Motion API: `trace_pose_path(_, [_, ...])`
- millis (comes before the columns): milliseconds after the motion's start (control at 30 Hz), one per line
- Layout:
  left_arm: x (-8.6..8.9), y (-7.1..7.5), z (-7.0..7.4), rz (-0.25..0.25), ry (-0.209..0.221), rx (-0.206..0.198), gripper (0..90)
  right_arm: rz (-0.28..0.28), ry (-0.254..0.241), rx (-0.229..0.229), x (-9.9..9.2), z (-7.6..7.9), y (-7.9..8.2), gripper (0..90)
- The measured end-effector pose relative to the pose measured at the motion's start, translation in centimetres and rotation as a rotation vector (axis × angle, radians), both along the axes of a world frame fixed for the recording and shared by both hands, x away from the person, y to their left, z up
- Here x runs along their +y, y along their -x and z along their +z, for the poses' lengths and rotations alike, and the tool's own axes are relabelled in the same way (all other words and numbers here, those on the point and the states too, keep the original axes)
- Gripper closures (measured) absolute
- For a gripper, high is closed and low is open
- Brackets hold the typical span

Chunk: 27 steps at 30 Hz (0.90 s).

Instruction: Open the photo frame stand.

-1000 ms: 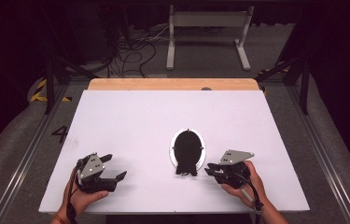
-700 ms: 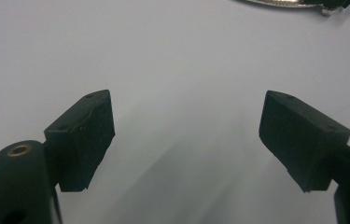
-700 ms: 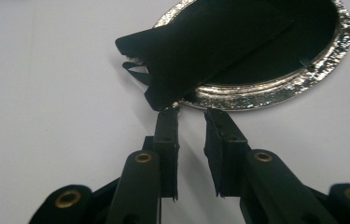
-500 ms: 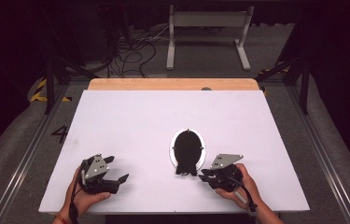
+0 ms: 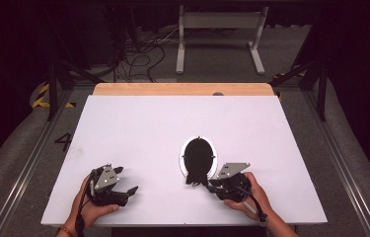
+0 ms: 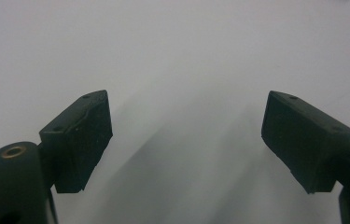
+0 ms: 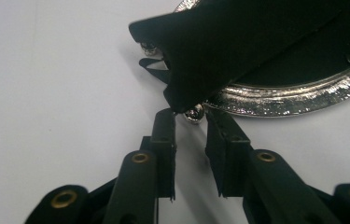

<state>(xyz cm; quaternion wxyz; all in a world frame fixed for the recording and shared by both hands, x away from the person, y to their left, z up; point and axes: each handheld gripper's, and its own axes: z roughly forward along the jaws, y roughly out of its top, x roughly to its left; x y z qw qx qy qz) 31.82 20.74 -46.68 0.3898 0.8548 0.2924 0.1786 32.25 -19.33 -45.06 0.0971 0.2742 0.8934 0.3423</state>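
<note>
two grippers low on the white table, the right one nosing at a black purse

the white table (image 5: pixel 172 133) stands in a dark room, a strip of bare wood along its far edge and cables on the floor beyond it. a black coin purse (image 5: pixel 198 157) with a silver oval frame lies flat on the near-right part of the table. in the right gripper view the frame's shiny rim (image 7: pixel 284 100) curves across the top, black cloth folds over it, and a small silver clasp ball (image 7: pixel 194 112) sits just at the tips of the jaws.

the right gripper (image 5: pixel 211 182), held in the person's right hand (image 5: pixel 251 195), points left at the purse's near end. its jaws are nearly together with a narrow gap left; whether they touch the ball or cloth i cannot tell.

the left gripper (image 5: pixel 126 180) rests near the front-left edge in the left hand (image 5: pixel 91 205), well apart from the purse. its jaws are spread wide over bare table.
</note>
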Motion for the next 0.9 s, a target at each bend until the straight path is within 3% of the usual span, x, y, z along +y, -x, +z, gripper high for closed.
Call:
trace_pose_path(400, [-1.0, 0.0, -0.2, -0.029, -0.026, 0.009, 16.6, -0.013, -0.081, 0.034, -0.3, -0.4, -0.3, 73.1])
trace_pose_path(600, [-1.0, -0.1, -0.1, -0.026, -0.032, 0.008, 16.6, -0.024, -0.152, 0.092, -0.8, -0.6, -0.8, 69.0])
trace_pose_path(733, [-1.3, 0.0, -0.2, -0.034, -0.055, 0.013, 16.6, -0.037, -0.226, 0.166, -1.1, -0.9, -1.3, 61.6])
trace_pose_path(900, [-1.4, -0.1, -0.3, -0.036, -0.062, 0.016, 16.3, -0.054, -0.289, 0.220, -1.3, -1.1, -1.7, 55.3])
